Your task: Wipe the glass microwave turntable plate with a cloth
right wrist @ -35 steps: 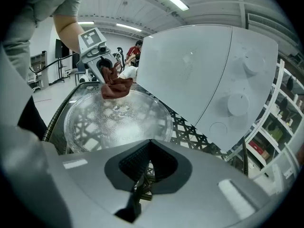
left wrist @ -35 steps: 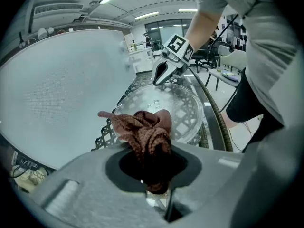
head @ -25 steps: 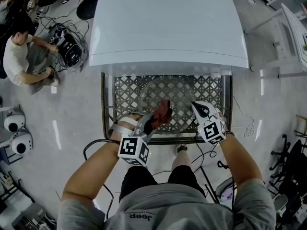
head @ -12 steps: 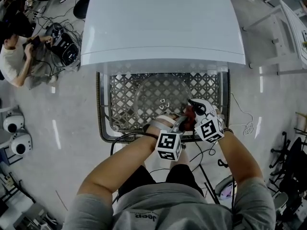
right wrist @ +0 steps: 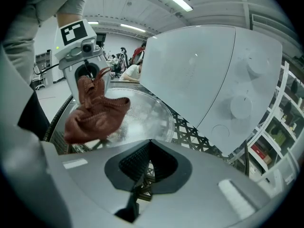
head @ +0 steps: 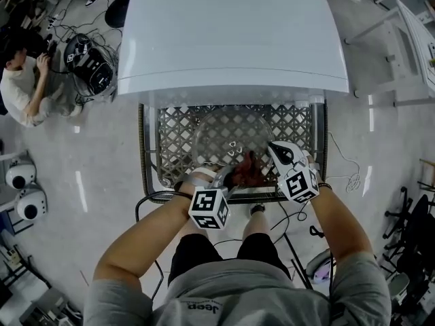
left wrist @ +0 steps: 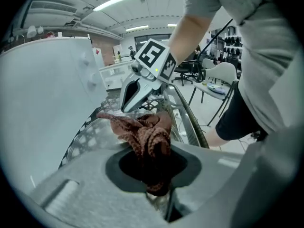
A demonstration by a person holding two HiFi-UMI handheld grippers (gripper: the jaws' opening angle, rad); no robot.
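We clamp the soft, limp cloth (left wrist: 145, 133) in our left tool (head: 232, 178). The right tool (head: 273, 148), jaws together, sits at the near rim of the slippery, breakable-looking glass plate (right wrist: 148, 112).

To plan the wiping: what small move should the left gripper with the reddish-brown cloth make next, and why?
Probably sweep the left gripper and its reddish-brown cloth away from the person across the round clear glass plate: the cloth sits at its near rim, most glass lies beyond.

Cloth slides to the plate's (head: 217, 131) near edge
The left gripper (head: 231, 178) carries the brown cloth (head: 246, 170) from the plate's middle to its near rim, now just beside the right gripper (head: 277, 151).
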